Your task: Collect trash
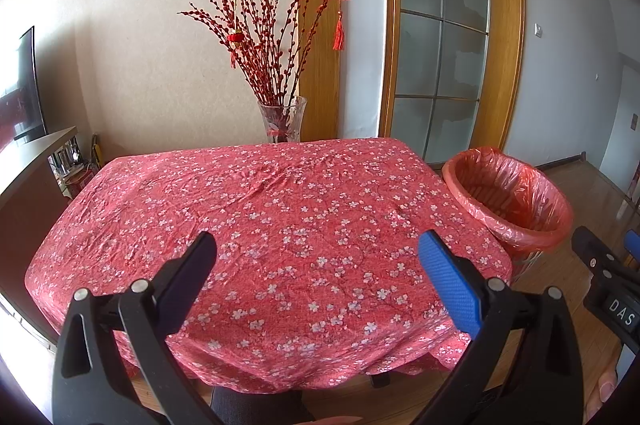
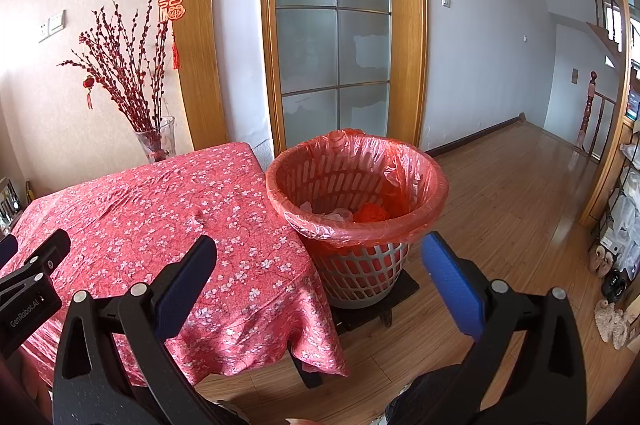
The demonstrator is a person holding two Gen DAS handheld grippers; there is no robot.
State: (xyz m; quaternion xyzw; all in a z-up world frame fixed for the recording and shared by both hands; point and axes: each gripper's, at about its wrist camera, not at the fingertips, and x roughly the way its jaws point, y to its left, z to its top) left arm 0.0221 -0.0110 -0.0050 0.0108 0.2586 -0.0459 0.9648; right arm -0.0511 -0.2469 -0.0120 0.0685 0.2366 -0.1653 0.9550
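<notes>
Trash (image 2: 360, 213) in lined bin (image 2: 356, 181), on floor at table's (image 1: 256, 209) 3 o'clock | left gripper (image 1: 318, 267) spread, holding nothing | right gripper (image 2: 320, 267) spread, holding nothing

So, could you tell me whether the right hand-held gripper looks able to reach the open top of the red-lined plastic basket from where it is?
Probably yes: the right hand-held gripper is open and empty, and nothing stands between it and the red-lined plastic basket just ahead.
</notes>
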